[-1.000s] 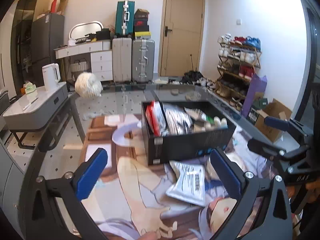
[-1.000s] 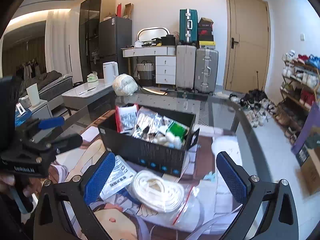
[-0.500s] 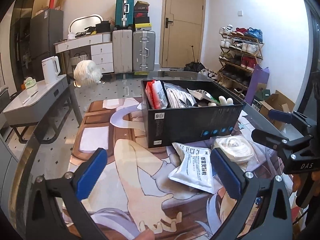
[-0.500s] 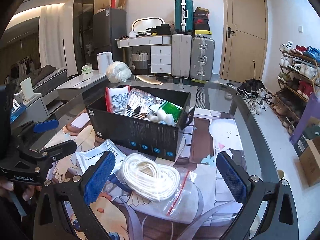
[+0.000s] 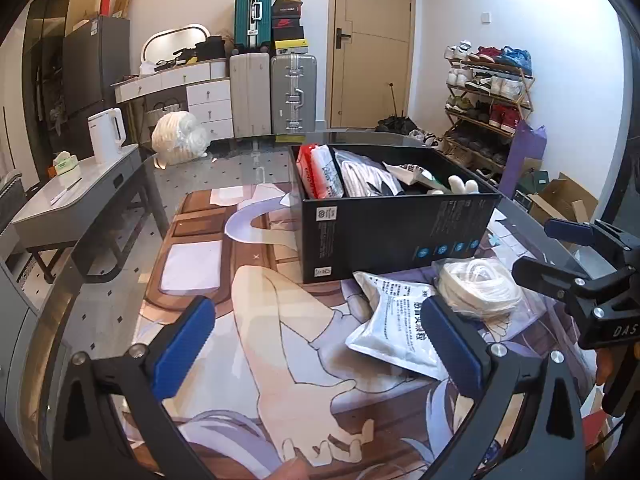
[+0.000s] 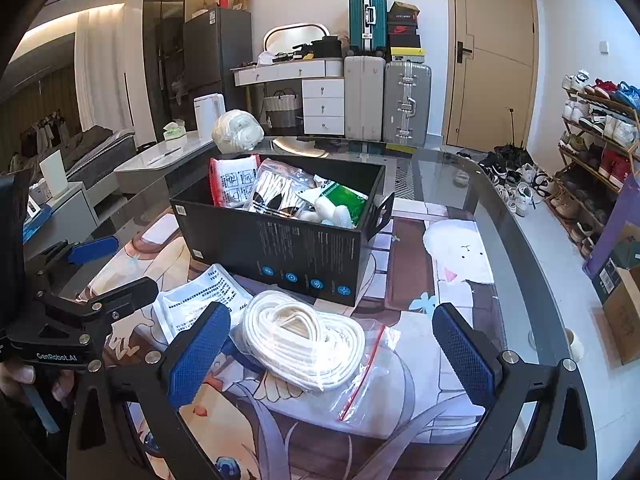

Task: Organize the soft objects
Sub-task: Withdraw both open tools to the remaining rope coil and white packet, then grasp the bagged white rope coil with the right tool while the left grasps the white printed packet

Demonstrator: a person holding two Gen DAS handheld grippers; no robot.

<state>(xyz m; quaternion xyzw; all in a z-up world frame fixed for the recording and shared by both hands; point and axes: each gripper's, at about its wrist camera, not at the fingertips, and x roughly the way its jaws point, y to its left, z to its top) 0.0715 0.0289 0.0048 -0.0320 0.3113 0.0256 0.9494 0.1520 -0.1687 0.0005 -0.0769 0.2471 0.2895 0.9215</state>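
Note:
A black box [image 5: 400, 232] [image 6: 280, 256] stands on the glass table and holds several soft packets. In front of it lie a white flat packet [image 5: 396, 324] [image 6: 200, 300] and a clear zip bag of coiled white rope [image 6: 304, 340] [image 5: 476, 288]. My left gripper [image 5: 320, 352] is open and empty, above the picture mat left of the packet. My right gripper [image 6: 332, 356] is open and empty, its jaws standing either side of the rope bag, above it. Each gripper shows in the other's view, the left [image 6: 108, 268] and the right [image 5: 560, 248].
A white bundle [image 5: 180, 136] [image 6: 236, 130] sits at the table's far edge. A grey side table with a kettle [image 5: 106, 136] is at the left. Suitcases, a door and a shoe rack [image 5: 488, 100] stand behind.
Both grippers have pulled back and tilted down from the box. The packet and the rope bag now lie nearer the middle of both views. Both stay open.

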